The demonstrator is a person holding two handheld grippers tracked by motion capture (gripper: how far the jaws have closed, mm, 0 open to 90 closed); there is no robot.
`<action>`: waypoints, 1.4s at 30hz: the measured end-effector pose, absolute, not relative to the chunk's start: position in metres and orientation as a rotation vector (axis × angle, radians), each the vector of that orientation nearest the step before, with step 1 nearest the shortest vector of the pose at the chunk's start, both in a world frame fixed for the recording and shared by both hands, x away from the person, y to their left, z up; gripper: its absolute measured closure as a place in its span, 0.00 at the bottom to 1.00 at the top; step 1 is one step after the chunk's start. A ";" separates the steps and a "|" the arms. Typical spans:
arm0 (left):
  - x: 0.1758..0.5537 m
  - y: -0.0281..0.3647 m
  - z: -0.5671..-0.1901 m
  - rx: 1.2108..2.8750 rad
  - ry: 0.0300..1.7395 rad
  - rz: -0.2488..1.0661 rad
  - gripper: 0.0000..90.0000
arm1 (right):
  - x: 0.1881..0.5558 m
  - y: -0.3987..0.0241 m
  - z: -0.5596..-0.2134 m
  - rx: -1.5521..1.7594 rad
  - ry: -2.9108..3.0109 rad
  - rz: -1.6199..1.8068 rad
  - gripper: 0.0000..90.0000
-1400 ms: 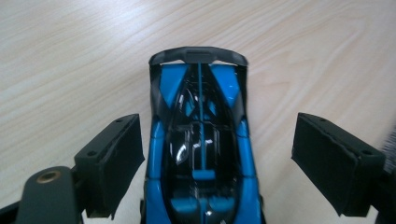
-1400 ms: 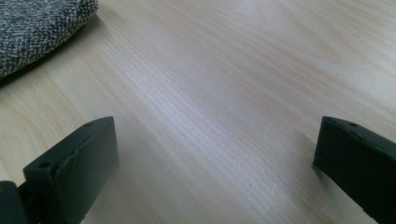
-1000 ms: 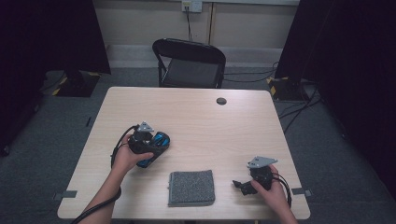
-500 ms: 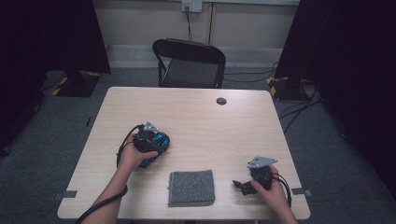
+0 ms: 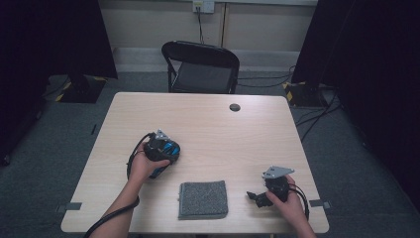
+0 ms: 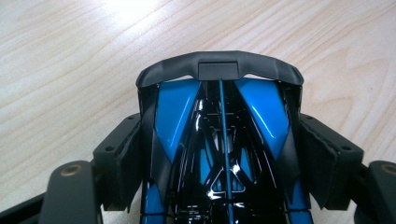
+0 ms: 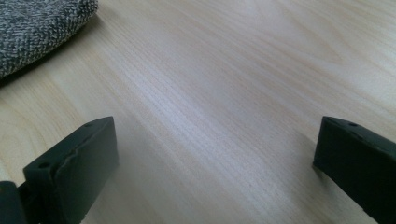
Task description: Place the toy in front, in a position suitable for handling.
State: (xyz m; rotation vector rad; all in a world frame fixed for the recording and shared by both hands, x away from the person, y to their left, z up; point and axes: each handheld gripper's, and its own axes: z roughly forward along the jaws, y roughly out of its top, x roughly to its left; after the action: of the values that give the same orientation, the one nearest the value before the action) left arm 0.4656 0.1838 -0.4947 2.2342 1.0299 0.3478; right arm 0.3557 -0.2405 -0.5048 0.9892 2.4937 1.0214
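A glossy blue and black toy car [image 6: 219,140] lies on the light wooden table [image 5: 223,129], left of centre. My left gripper [image 6: 219,158] straddles it from behind. Its jaws have just been closing with the car between them, and both pads [image 6: 128,168] now rest against the car's sides. From the high view, the left gripper [image 5: 166,151] covers most of the car [image 5: 171,148]. My right gripper [image 5: 253,196] rests low near the table's front right, and its jaws [image 7: 215,154] stand wide open over bare wood.
A folded grey cloth [image 5: 203,199] lies at the front middle, between the two hands; its corner [image 7: 32,28] lies ahead of the right gripper. A small black round cap [image 5: 235,107] sits near the far edge. A black folding chair [image 5: 200,67] stands behind the table.
The left hand has edged slightly to the right, further over the toy car. The right hand and the cloth have stayed put.
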 end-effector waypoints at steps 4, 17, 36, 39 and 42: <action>0.465 0.183 -0.495 2.228 1.042 0.357 0.28 | 0.356 -0.240 -0.505 0.989 2.494 1.021 0.00; 0.463 0.183 -0.487 2.252 1.042 0.364 0.28 | 0.356 -0.240 -0.505 0.989 2.494 1.021 0.00; 0.455 0.192 -0.458 2.232 1.008 0.379 0.28 | 0.356 -0.240 -0.505 0.989 2.494 1.022 0.00; 0.454 0.194 -0.451 2.202 1.004 0.369 0.28 | 0.356 -0.240 -0.505 0.989 2.494 1.021 0.00; 0.453 0.195 -0.445 2.199 0.994 0.371 0.28 | 0.356 -0.240 -0.505 0.989 2.494 1.021 0.00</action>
State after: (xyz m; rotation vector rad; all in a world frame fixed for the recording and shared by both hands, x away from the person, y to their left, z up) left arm 0.4530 0.1953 -0.4454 2.1992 0.9939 0.3712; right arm 0.3556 -0.2405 -0.5048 0.9894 2.4938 1.0215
